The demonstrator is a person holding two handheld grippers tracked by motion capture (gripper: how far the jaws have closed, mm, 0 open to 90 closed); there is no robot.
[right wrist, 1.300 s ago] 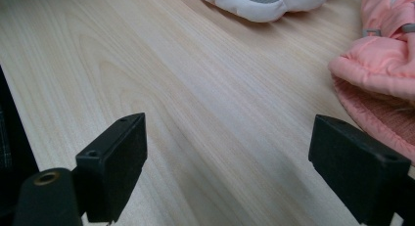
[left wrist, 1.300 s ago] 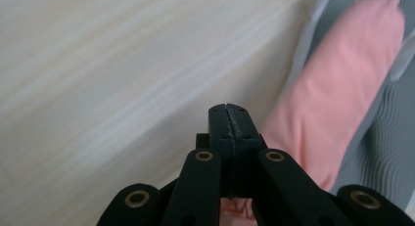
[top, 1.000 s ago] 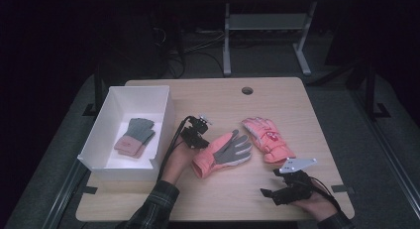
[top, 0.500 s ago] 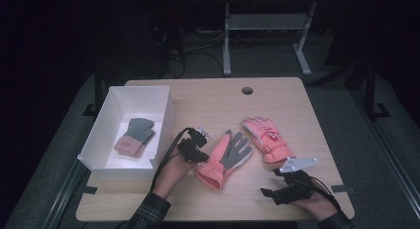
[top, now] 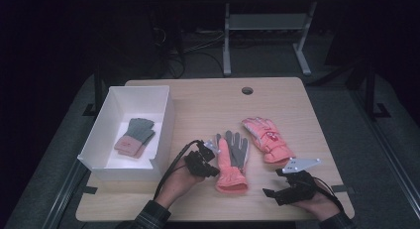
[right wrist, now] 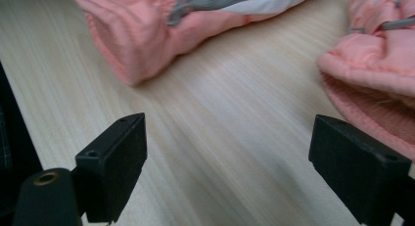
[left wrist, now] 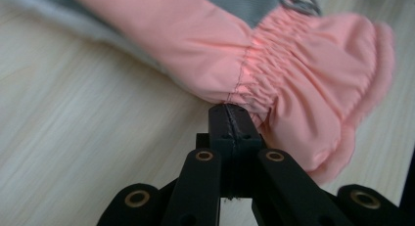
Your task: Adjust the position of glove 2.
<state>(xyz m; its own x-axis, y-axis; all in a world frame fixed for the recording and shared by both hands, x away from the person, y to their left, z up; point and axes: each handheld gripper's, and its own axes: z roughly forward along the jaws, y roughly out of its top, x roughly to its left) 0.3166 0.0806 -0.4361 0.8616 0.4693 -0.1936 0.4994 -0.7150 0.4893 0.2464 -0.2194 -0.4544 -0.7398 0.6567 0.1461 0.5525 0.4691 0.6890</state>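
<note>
While the desk [top: 208, 102] has plenty of bare wood, I count my risks from the biggest thing down. On its left side stands the white box [top: 167, 121], open-topped, with a grey and pink knit glove pair [top: 134, 136] lying inside; its near right wall stands just beside my left hand. If I swing the glove across too low, I judge it would catch on that wall and shove the box, or drape over the rim rather than drop in.

Next is the pink and grey ski glove [top: 232, 162], lying flat at the middle of the desk, palm up, cuff toward me. My left gripper [top: 204, 162] is clamped on the edge of its gathered cuff; in the left gripper view the jaws meet with only a thin pinch of fabric [left wrist: 247, 101] between them. That is my main worry: slick, puffy material held by so little could slide out on a lift, and the heavy finger end would drag or swing.

The second pink ski glove [top: 266, 139] lies just right of the first, apart from it. My right gripper [top: 289, 187] rests near the desk's front edge with its jaws wide apart on nothing; the second glove's cuff [right wrist: 372, 74] sits close by one jaw, so a careless nudge forward could push it askew.
</note>
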